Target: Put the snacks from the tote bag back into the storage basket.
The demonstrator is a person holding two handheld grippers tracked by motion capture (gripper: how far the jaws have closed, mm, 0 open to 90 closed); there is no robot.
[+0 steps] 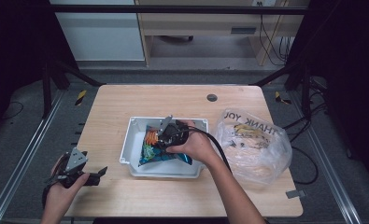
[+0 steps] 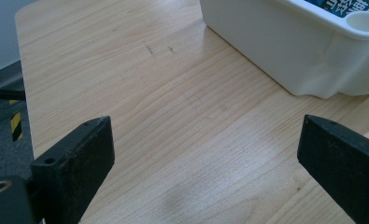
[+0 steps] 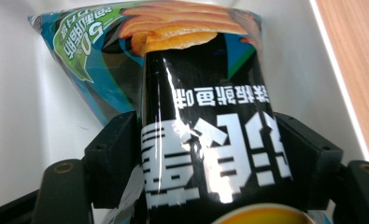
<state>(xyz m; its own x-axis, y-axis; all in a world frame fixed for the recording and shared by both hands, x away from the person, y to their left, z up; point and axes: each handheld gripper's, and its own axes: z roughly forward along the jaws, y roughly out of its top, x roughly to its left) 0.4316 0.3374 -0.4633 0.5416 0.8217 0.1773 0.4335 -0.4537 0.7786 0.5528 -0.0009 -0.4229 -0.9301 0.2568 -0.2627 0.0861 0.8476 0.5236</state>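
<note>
A bin (image 1: 134, 145) sits mid-bench (image 1: 126, 102), holding a snack bag (image 1: 150, 139). A plastic bag (image 1: 254, 144) lies just to its right. The right tool (image 1: 166, 135) is inside the bin; the left tool (image 1: 91, 176) rests left of it, near the front edge.

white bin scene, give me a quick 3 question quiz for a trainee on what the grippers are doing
1. True or false: the left gripper holds a snack bag.
2. What do the right gripper fingers clamp? A) black snack packet B) plastic bag C) bin rim
3. What lies on the table right of the white bin?

Key
1. False; its fingers are spread over bare wood.
2. A, the black snack packet, over the bin.
3. A clear plastic bag printed THANK YOU.
</note>
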